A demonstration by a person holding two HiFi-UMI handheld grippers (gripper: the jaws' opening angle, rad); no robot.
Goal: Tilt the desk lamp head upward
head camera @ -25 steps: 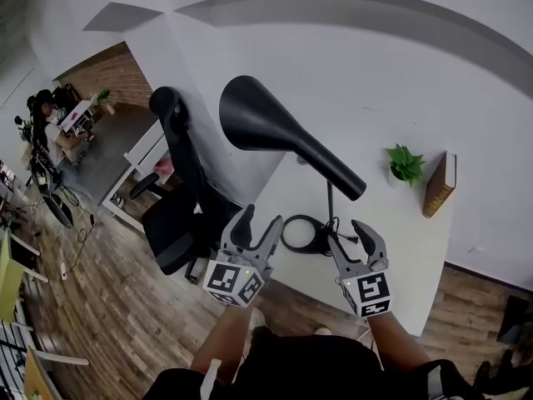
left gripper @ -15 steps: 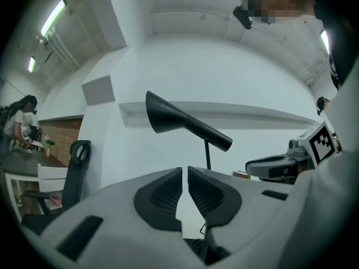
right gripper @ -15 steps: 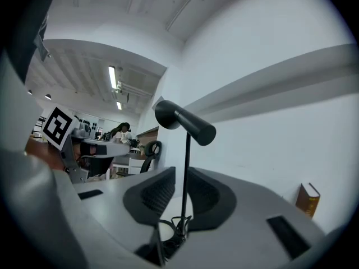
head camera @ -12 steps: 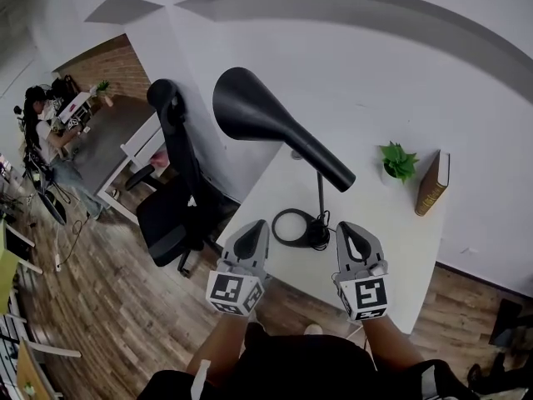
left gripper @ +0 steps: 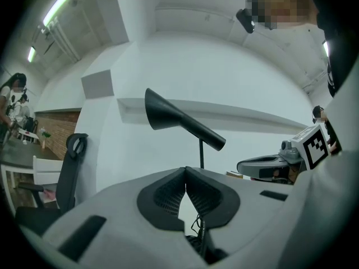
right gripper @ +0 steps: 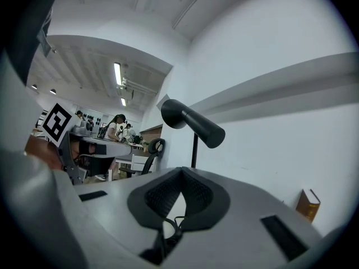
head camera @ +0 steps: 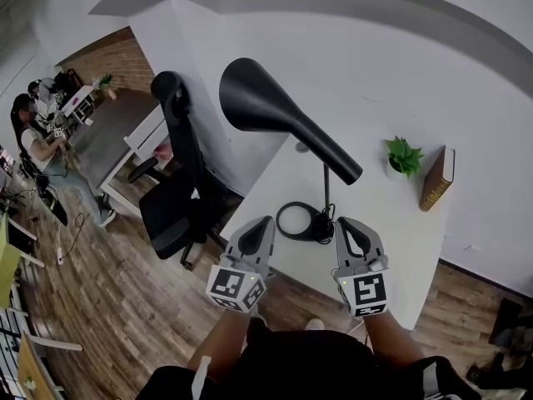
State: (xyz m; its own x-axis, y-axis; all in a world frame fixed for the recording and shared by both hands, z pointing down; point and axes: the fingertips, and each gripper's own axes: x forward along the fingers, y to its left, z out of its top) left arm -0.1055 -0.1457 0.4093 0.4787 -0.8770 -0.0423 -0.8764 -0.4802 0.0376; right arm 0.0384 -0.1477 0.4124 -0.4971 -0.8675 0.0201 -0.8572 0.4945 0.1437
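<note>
A black desk lamp stands on the white desk. Its long cone-shaped head reaches up and to the left from a thin upright stem on a round ring base. The head also shows in the left gripper view and in the right gripper view. My left gripper hovers at the desk's near edge, left of the base, shut and empty. My right gripper sits just right of the base, shut with nothing in it. Both are well below the lamp head and touch nothing.
A small potted plant and a brown book stand at the back of the desk by the white wall. A black office chair stands left of the desk on the wood floor. A person sits at a far desk.
Both grippers went from wide open to shut. They shifted slightly toward the lamp base.
</note>
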